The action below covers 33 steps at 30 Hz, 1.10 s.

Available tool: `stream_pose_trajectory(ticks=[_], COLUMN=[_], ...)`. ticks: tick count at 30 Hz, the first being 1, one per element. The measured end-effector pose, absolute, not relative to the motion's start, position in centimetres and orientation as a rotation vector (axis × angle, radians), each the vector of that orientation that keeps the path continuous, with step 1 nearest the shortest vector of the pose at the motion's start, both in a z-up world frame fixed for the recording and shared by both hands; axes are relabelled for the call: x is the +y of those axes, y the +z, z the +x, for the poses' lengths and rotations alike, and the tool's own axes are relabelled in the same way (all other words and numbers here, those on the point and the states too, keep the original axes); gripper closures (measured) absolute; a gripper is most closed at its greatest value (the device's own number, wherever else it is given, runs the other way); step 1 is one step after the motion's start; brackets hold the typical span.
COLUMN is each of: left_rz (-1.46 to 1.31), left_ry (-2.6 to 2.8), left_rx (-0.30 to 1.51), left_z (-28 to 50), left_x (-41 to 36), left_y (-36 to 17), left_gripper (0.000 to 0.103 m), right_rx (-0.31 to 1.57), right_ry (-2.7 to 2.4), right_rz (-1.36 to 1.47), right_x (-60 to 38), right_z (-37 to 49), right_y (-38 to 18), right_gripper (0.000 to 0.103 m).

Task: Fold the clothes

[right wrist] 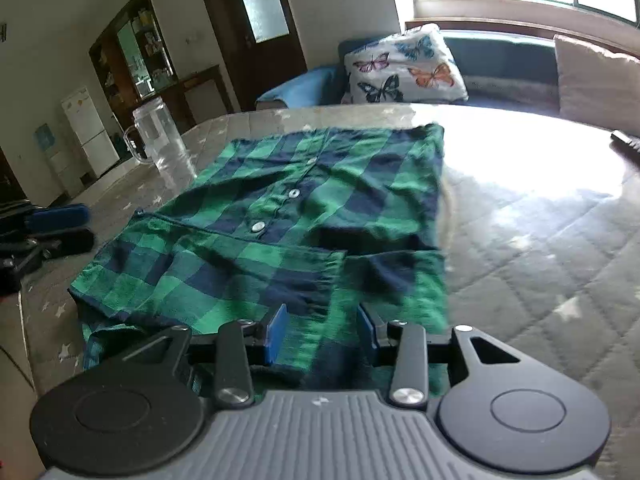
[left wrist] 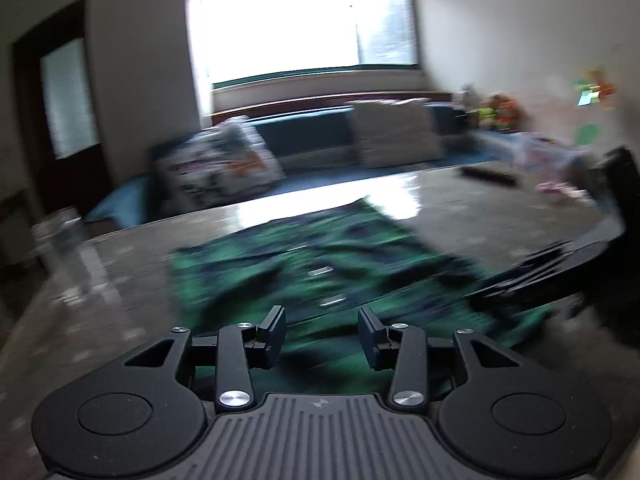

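A glossy quilted tabletop point(right wrist: 540, 240) fills most of the right wrist view, with window glare across its upper right. A blue sofa point(right wrist: 500, 60) runs along the top of the frame behind it, carrying a butterfly-print cushion point(right wrist: 404, 66) at upper centre and a pale cushion point(right wrist: 596, 80) at the far right edge.

The green and navy checked shirt point(right wrist: 288, 216) lies spread flat on the tabletop, from the centre of the frame down to the lower left, button placket up, with one part folded across its near half. In the left wrist view, which is heavily blurred, the same shirt point(left wrist: 320, 276) sits at centre and lower centre.

A clear plastic jug point(right wrist: 160, 136) stands on the tabletop at the left, just beside the shirt's far left edge.

The right tool point(right wrist: 322, 330), bottom centre of its own view, has its blue-padded fingers partly apart above the shirt's near edge; cloth shows in the gap, but neither pad presses on it. It appears again as a dark blurred shape at the right edge of the left wrist view. The left tool point(left wrist: 322, 334), bottom centre of its view, also stands partly open over the shirt, gripping nothing.

A dark remote point(right wrist: 626, 140) lies at the far right edge.
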State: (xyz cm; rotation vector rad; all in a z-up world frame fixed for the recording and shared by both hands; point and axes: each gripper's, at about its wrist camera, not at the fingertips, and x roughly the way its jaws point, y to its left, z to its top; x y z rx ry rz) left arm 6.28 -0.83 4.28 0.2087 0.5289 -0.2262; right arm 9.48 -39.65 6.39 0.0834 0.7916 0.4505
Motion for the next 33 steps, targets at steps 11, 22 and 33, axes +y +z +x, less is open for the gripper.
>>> stream_pose_trajectory(ticks=[11,22,33], left_rz=[0.129,0.166,0.209], left_ry=[0.010,-0.063,-0.068], left_rx=[0.635,0.662,0.663], left_z=[6.3,7.5,8.3], left_x=[8.8,7.4,7.4], left_y=[1.1,-1.1,-0.1], left_gripper=[0.059,0.059,0.060], right_rx=[0.811,0.703,0.745], right_ry=[0.392,0.274,0.274], right_rz=[0.011,-0.015,-0.067], right_x=[-37.0,-39.0,-39.2], right_z=[10.1,6.9,7.6], right_y=[5.5,9.6,7.3], right_gripper=[0.095,0.098,0.092])
